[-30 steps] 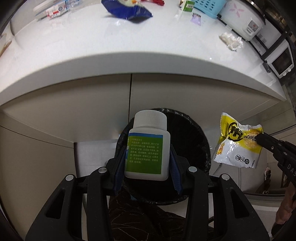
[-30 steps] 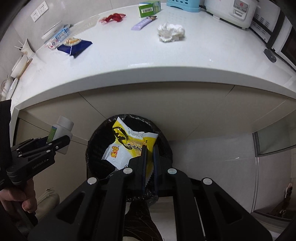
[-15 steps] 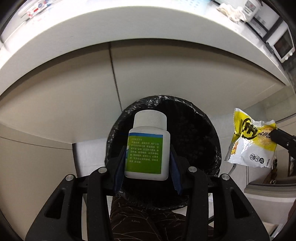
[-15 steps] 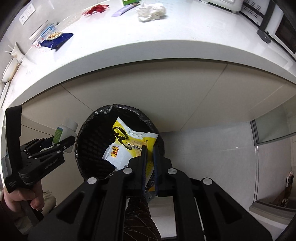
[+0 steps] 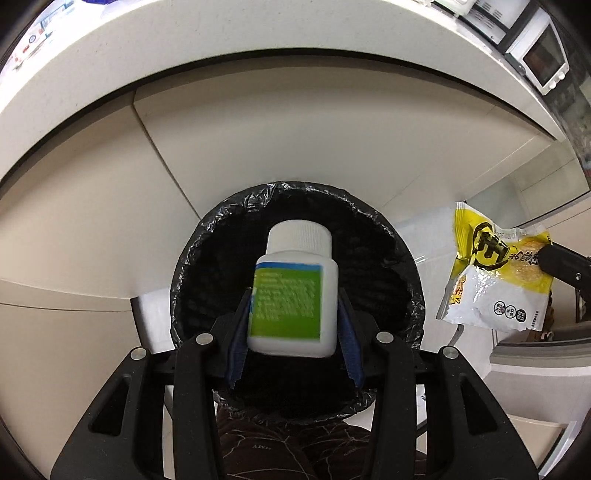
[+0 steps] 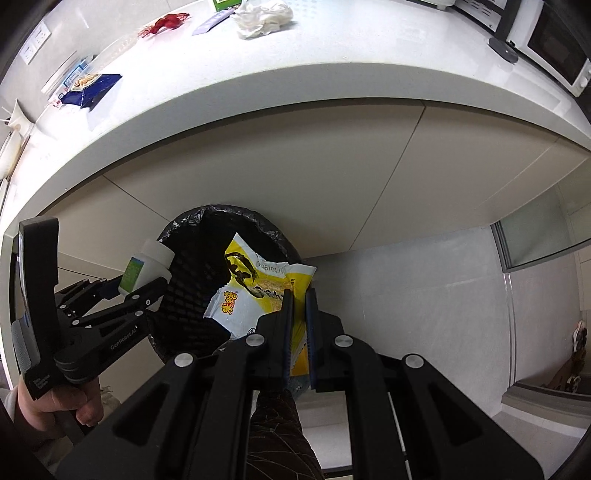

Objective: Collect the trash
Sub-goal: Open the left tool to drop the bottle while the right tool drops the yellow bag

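Over the mouth of the bin (image 5: 295, 206), below the front edge of the counter (image 5: 258, 37): my left gripper (image 5: 293, 325) is clamped on the white bottle (image 5: 295, 291), cap forward, green label facing the camera. A second ago the bin rim sat half hidden behind the bottle and the counter top filled the upper view; now the black liner rings the bottle almost all round and the counter has slid up to a thin strip. So I have come down and in, and the bottle hangs squarely above the opening.

My right gripper (image 6: 298, 321) is pinched tight on the lower edge of the yellow snack wrapper (image 6: 255, 291). In the right wrist view the wrapper overlaps the right side of the bin rim, less centred than the bottle. It has barely shifted in the last half second.

Still on the counter: crumpled tissue (image 6: 264, 14), a red scrap (image 6: 166, 23) and a purple sachet (image 6: 212, 23) toward the far edge, a blue packet (image 6: 90, 86) toward the left end.

Judgement: both pieces are at the drop point, nothing released yet. Bottle looks ready to let go; the wrapper probably wants a small nudge left first, or it may catch the rim. More trips follow.
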`<state>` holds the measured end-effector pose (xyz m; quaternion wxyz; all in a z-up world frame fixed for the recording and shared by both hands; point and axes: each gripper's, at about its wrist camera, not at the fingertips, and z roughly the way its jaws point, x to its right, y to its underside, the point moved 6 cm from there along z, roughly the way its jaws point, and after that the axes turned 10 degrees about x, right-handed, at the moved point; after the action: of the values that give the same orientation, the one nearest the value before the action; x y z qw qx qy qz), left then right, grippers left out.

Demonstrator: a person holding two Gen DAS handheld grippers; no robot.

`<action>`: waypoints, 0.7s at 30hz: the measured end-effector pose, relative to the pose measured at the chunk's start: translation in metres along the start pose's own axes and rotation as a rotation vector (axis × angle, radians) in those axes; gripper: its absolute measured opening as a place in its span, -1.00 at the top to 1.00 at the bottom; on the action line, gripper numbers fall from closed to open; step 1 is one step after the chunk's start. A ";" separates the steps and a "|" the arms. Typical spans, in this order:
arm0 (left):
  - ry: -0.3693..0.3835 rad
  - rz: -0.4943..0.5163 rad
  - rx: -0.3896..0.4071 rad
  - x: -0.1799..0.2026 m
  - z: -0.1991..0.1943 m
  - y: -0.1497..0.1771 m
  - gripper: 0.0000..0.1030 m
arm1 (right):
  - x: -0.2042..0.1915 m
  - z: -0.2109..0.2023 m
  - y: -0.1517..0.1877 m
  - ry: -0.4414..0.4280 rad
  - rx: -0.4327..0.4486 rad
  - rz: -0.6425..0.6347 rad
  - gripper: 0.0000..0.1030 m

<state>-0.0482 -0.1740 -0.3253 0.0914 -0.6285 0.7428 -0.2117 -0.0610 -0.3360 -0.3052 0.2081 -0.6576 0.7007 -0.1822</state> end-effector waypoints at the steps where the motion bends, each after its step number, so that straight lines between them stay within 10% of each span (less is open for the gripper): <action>1: -0.001 -0.003 0.004 -0.001 -0.001 -0.002 0.18 | -0.002 0.001 -0.001 0.001 -0.002 0.002 0.89; 21: -0.066 -0.179 0.100 -0.061 -0.053 -0.017 -0.88 | -0.041 0.023 -0.013 -0.058 -0.008 -0.052 0.89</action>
<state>-0.0429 -0.1059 -0.2782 0.1280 -0.6937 0.6687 -0.2350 -0.0359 -0.2957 -0.3155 0.2207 -0.6813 0.6780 -0.1656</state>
